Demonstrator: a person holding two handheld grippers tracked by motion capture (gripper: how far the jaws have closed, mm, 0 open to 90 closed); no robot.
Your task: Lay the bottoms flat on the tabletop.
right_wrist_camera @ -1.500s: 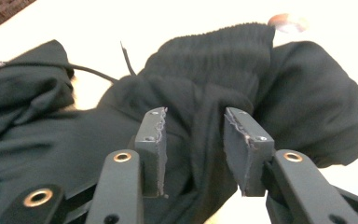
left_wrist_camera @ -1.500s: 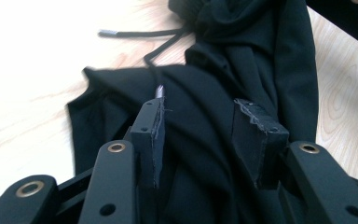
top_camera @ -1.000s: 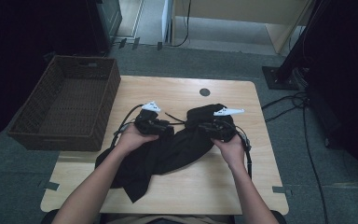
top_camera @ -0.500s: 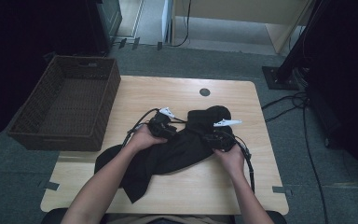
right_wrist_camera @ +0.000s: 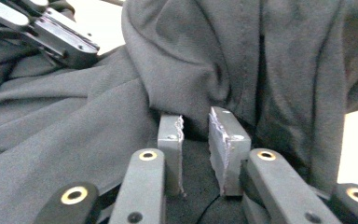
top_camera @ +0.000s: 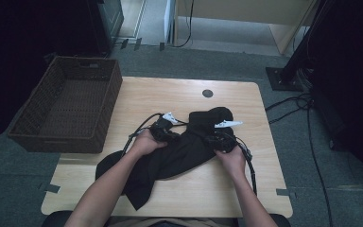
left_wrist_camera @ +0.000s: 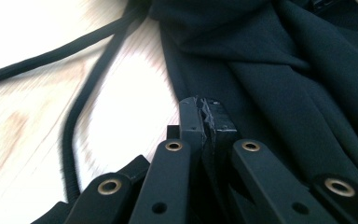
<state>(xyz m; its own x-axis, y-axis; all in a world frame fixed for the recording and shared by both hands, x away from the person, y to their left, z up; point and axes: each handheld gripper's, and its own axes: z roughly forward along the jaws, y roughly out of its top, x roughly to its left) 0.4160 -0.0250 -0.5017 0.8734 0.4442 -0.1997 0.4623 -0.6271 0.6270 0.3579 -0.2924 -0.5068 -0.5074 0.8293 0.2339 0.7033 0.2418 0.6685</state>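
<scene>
A black garment (top_camera: 179,156) lies crumpled across the middle of the wooden table (top_camera: 170,94). My left gripper (top_camera: 171,134) rests at its upper left edge. In the left gripper view its jaws (left_wrist_camera: 206,114) have just closed together, pinching the edge of the garment (left_wrist_camera: 279,84). My right gripper (top_camera: 211,140) sits on the garment's upper right part. In the right gripper view its jaws (right_wrist_camera: 196,128) have just been closing and stand a narrow gap apart, with a fold of the garment (right_wrist_camera: 200,70) bunched between the pads. The left gripper (right_wrist_camera: 51,32) shows there at the top left.
A dark wicker basket (top_camera: 66,104) stands at the table's left edge, partly overhanging it. A small black round spot (top_camera: 207,93) marks the table's far side. Black cables (left_wrist_camera: 88,93) trail over the wood beside the left gripper. Dark furniture and cables surround the table.
Both hands have sunk toward the table with the garment. The left gripper has shifted right, toward the middle, so the two grippers are closer together.
</scene>
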